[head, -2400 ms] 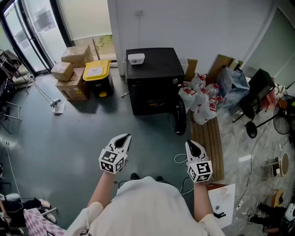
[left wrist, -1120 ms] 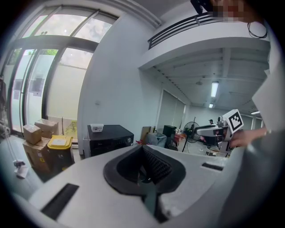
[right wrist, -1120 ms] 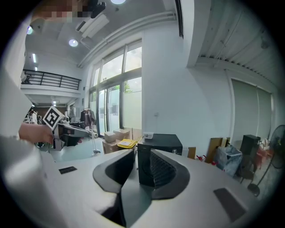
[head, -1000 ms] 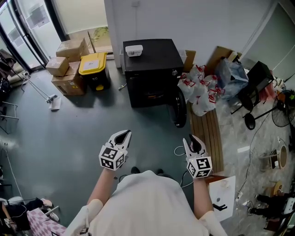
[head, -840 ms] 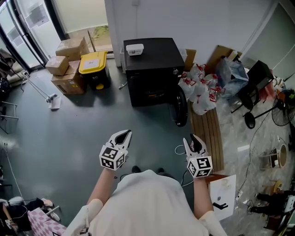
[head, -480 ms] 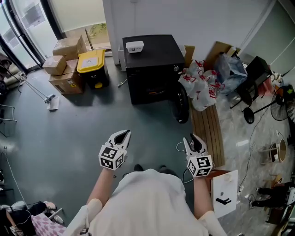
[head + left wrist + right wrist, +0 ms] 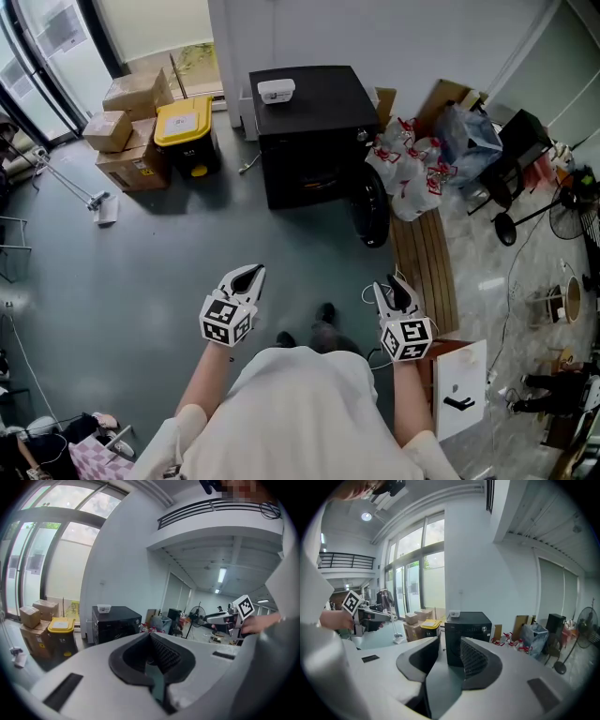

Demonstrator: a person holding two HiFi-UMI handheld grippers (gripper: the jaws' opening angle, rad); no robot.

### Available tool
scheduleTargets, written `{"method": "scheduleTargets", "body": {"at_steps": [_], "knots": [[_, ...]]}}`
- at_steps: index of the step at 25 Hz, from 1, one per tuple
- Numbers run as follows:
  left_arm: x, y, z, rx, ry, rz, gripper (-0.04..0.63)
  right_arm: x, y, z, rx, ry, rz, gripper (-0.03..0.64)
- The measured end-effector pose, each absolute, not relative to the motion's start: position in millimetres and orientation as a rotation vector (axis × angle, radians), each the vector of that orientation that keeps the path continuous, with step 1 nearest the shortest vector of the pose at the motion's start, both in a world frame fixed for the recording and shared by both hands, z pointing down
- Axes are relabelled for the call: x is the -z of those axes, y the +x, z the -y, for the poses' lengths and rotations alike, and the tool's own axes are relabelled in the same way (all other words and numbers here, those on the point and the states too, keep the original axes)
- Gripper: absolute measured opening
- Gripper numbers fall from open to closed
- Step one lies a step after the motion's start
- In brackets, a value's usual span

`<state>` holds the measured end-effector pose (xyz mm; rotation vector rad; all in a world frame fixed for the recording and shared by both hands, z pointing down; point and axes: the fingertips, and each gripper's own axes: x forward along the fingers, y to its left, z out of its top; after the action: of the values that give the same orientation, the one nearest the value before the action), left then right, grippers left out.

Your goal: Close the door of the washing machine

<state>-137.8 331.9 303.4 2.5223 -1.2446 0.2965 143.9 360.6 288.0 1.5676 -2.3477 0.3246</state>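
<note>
The black washing machine point(image 7: 314, 127) stands at twelve o'clock against the wall point(image 7: 309, 33), its round door point(image 7: 372, 214) hanging open toward one o'clock. The left claw point(image 7: 250, 274) is clenched on nothing; the right claw point(image 7: 395, 284) has just been opening, empty

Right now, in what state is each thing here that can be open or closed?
door, open, swung out from the front.
bin lid, closed.
boxes, closed.
left claw, shut, empty.
right claw, open, has just been opening, nothing between its jaws.
</note>
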Motion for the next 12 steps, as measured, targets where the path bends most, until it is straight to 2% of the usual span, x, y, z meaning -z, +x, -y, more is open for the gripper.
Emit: {"method": "scheduleTargets", "body": {"at_steps": [12], "knots": [[-313,-140,-290,-0.326,2.499,1.256,0.008,-307,142,-309,-0.382,1.551,2.352,0.161]]}}
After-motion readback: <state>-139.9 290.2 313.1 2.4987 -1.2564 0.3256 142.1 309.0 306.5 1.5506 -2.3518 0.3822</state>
